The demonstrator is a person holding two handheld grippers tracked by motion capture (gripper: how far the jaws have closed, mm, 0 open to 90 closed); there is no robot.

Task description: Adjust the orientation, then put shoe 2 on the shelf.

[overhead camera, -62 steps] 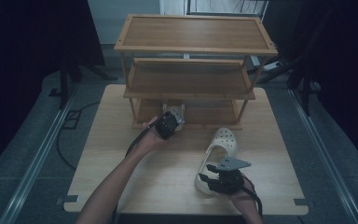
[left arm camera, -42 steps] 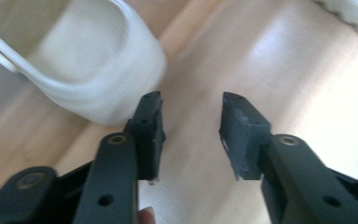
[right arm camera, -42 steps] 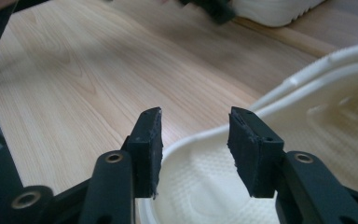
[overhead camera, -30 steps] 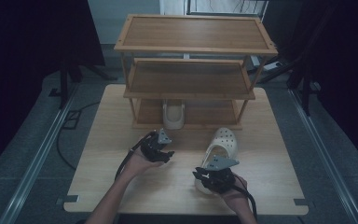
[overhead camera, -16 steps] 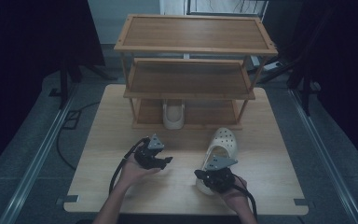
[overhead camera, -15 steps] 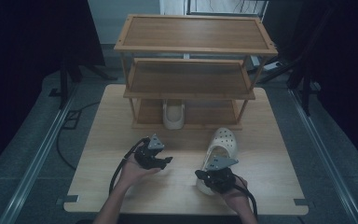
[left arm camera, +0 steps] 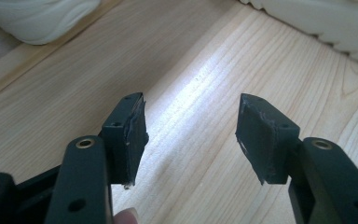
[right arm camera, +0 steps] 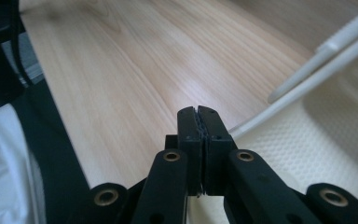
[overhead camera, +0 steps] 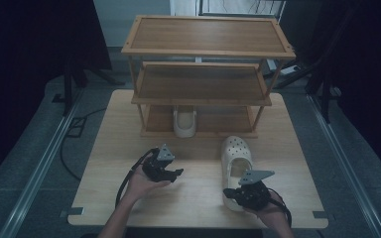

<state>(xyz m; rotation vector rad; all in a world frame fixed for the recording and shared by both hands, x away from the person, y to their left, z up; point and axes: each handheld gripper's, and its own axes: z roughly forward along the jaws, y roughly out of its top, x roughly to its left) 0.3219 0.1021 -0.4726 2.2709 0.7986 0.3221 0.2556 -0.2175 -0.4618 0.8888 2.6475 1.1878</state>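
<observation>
**Now: right claw pinched on a clog's rim**

Down at lower right, the right gripper [overhead camera: 235, 192] has just closed; its jaws look shut on the thin rim at the heel of the near clog [overhead camera: 235, 161]. Left of it, the left gripper [overhead camera: 174, 173] stands open over bare table [overhead camera: 198, 198]. Two clogs: the second clog [overhead camera: 184, 122] sits in the three-tier rack [overhead camera: 208, 52], upper centre.

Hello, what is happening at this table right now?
A person is putting white clogs onto a wooden rack. One clog already stands on the lowest shelf. The right hand-held gripper is shut at the heel rim of the second clog, which lies on the table. The left hand-held gripper is open and holds nothing.
</observation>
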